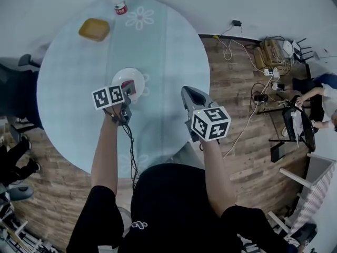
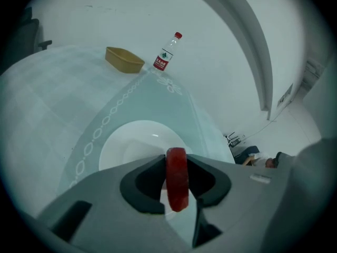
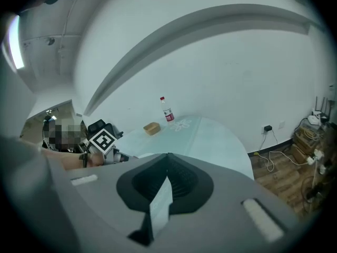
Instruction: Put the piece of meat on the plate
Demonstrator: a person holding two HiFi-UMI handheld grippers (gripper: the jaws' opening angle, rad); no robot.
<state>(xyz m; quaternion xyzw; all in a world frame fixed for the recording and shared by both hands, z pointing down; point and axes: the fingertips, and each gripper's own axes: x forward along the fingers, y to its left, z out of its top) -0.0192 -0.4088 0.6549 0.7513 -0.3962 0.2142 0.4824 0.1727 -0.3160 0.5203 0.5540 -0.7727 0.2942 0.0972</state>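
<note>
My left gripper (image 2: 177, 162) is clamped on the piece of meat (image 2: 177, 190), a red slab pinched between the two dark pads. It hangs over the near part of the white plate (image 2: 126, 146), apparently above it rather than touching. The plate sits on a round, pale table (image 1: 168, 62). My right gripper (image 3: 167, 159) is held off to the side over the table's near edge, jaws together with nothing between them.

Risks, as I judge them: the meat is held on its thin edge, so letting go from here could make it topple or slide toward the plate's near rim and end up on the table. It might also cling to one pad as the jaws part. Coming down too hard could knock or shove the plate.

In the left gripper view the meat is seen edge-on. Its flat faces lie against the pads, and its long axis runs up and down between them. Its lower end hangs past the pads toward the plate.
</note>
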